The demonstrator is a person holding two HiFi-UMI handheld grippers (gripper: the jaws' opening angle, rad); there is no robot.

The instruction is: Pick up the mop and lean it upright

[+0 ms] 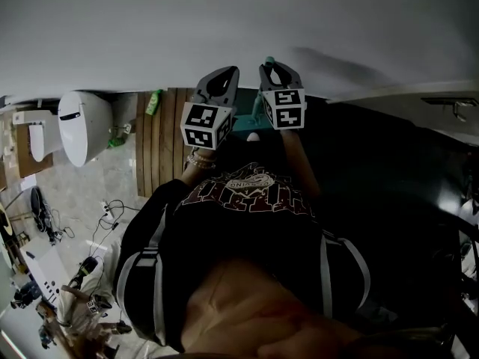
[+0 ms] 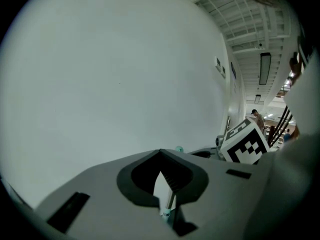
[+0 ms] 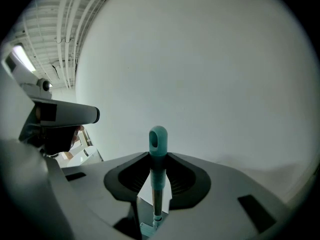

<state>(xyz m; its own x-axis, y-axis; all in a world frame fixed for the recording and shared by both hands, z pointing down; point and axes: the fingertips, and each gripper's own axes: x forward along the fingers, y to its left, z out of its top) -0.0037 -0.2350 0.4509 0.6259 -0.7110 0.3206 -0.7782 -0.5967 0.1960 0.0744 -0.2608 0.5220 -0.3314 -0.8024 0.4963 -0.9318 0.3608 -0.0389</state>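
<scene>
The mop [image 3: 158, 143] stands tall, and its blue-green top pokes up right between the jaws of the right gripper [image 1: 278, 73]. Those jaws are wide apart. There is room on both sides of the pole, so I think they only guard it and do not squeeze it. That makes sense if the mop is meant to rest by itself now.

The left gripper [image 1: 219, 83] is just beside the right one. Its jaws are a little apart too. Through the gap I can see a thin bit of the pole lower down. I cannot tell if it touches them. I think this gripper waits close by in case the mop tips.

Just past both pairs of jaws is a big plain white wall [image 1: 224, 21]. It looks like a good thing to lean on. Below the jaws is a strip of wooden floor [image 1: 161, 152]. Off to the left gripper's side are a white toilet [image 1: 84, 126], a green bottle [image 1: 154, 102] and some cables [image 1: 112, 214] on the pale floor.
</scene>
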